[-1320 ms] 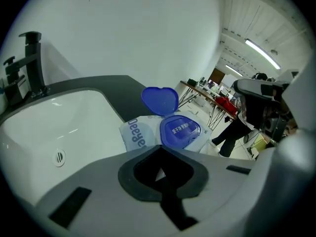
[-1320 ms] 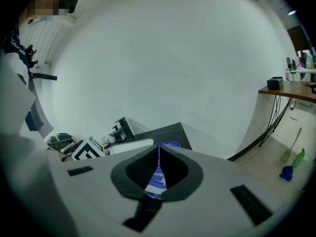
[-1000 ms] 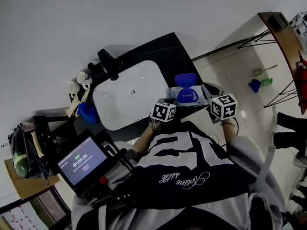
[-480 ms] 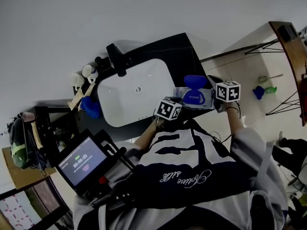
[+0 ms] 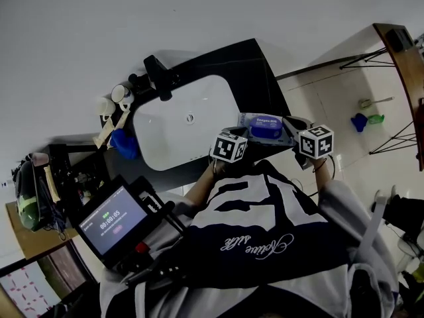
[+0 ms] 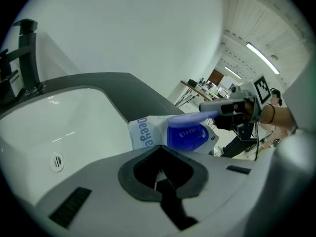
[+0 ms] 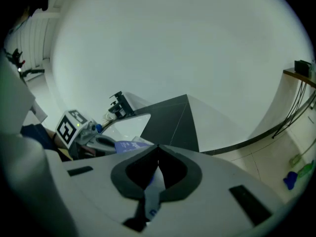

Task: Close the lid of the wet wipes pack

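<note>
The wet wipes pack lies on the dark counter just right of the white basin. Its blue lid hangs at a low angle over the blue label. In the left gripper view, my right gripper holds the lid's far edge. In the right gripper view, that gripper is shut with a blue-white strip of the lid between its jaws. My left gripper sits at the pack's near edge, jaws together with a pale sliver between them. Both marker cubes flank the pack.
A black faucet stands behind the basin, with cups and a blue object at its left. A screen with a timer sits near my body. Tiled floor and a wooden table lie to the right.
The blue lid has swung down from standing upright to lying nearly flat over the pack. My right gripper came down with it. The left gripper stayed by the pack.
</note>
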